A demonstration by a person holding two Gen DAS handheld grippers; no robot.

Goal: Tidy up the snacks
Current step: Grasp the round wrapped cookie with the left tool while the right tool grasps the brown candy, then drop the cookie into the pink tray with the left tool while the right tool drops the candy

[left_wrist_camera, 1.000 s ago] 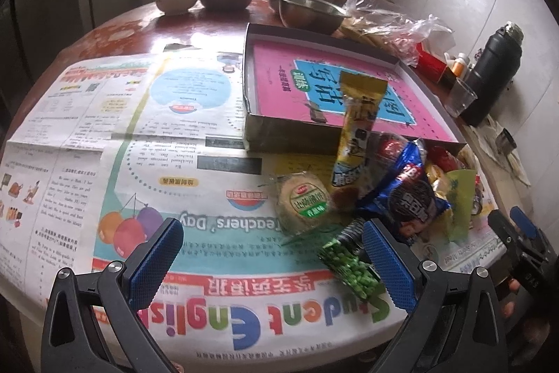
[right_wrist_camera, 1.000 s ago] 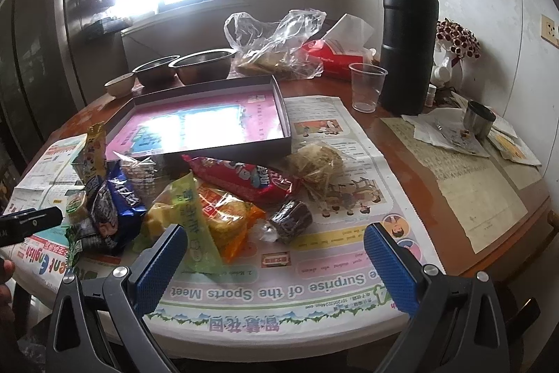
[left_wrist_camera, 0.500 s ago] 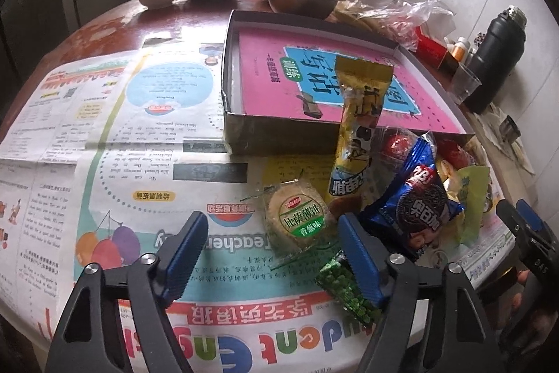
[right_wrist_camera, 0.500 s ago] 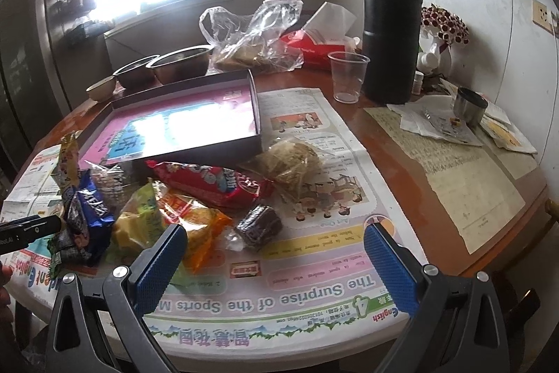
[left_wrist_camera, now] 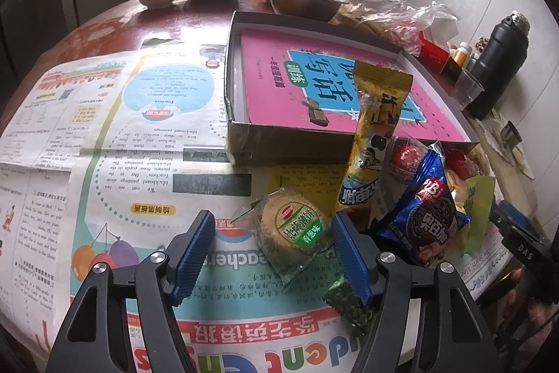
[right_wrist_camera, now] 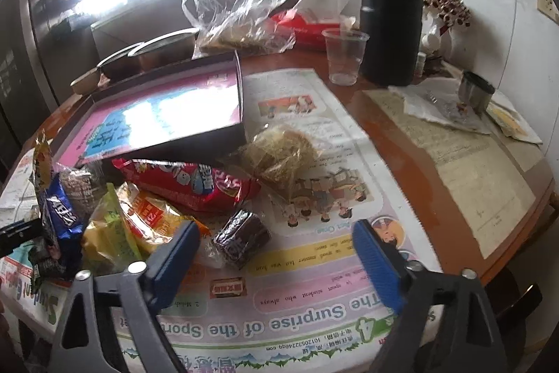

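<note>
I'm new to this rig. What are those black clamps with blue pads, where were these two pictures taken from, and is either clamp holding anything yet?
No robot here: a person holds a hand-held gripper in each hand, and a fisheye camera on each looks forward along its two blue-padded fingers. One picture is from the left gripper, the other from the right gripper. Both look at one round table covered with newspaper. On it lie a shallow box with a pink sheet inside and a heap of snack packets. The left fingers are closing around a round biscuit pack, pads not yet pressing. The right fingers are closing too; a dark wrapped cake lies just ahead of them, untouched. Nothing is held yet. Bowls, a flask and a plastic cup stand further back.
</note>
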